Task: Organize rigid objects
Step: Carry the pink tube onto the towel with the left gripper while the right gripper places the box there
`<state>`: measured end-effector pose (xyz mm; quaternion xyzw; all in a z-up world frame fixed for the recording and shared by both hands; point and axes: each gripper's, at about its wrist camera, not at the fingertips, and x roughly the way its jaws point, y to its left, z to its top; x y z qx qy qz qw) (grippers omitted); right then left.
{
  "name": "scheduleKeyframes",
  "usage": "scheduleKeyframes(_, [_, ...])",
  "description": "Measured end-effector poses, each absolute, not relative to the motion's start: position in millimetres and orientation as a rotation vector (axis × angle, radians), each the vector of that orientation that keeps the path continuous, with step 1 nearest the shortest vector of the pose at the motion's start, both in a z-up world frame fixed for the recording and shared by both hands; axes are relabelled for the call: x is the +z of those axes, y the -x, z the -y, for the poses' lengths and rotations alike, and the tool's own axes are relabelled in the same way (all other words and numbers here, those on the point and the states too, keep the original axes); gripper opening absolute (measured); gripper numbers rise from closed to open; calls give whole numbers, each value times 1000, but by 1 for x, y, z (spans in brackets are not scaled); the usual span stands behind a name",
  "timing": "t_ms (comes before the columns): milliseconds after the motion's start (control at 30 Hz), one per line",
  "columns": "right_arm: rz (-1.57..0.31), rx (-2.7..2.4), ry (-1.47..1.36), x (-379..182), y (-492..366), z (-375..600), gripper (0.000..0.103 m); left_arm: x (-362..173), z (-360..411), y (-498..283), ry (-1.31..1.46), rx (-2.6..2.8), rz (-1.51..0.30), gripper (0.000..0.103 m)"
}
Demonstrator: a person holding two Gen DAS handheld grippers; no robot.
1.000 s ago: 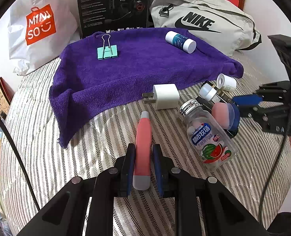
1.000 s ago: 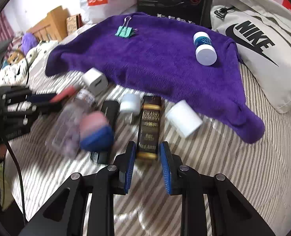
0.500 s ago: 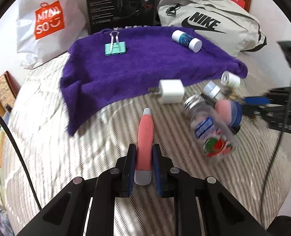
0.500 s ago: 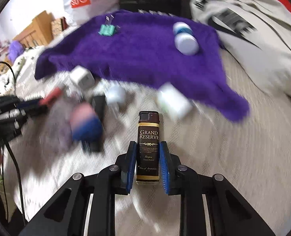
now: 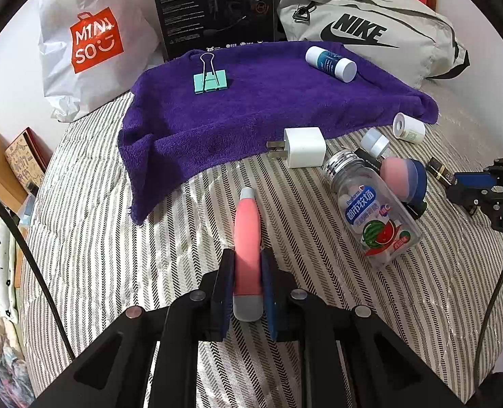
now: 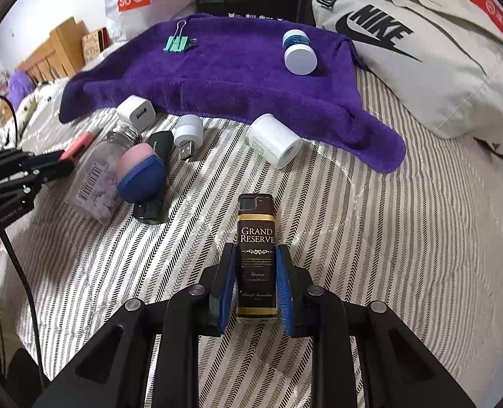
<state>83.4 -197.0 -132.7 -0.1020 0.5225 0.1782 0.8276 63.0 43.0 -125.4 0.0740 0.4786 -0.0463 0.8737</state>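
While the left tool (image 5: 247,282) grips the pink pen (image 5: 247,238) and the right tool (image 6: 255,289) the brown lighter (image 6: 255,255), both long axes point ahead at the purple towel (image 5: 251,102).

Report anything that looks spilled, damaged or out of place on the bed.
Nothing is spilled or visibly damaged. The oddity is a loose heap off the purple towel: the pink and blue sponge rests on the tipped candy bottle and a black item. Only the binder clip and small jar sit on the towel.
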Motion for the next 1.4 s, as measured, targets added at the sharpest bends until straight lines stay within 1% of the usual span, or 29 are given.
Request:
scheduleKeyframes(133, [-1128,386,205,-129,-82,200,23,-123,-46,-63,-132,-97,-1014,15])
scheduleKeyframes(400, [-1078,396,156,-100,-80,211,23,-109,-54,-60,-69,-123,-1004,15])
scheduleKeyframes(833, [-1054,422,139,-83,-93,209,23,-80,-62,-69,-31,-125,-959,15])
scheduleKeyframes(1400, [-1023,469,111,-68,-140,192,23,-62,-74,-109,-30,-100,-942,15])
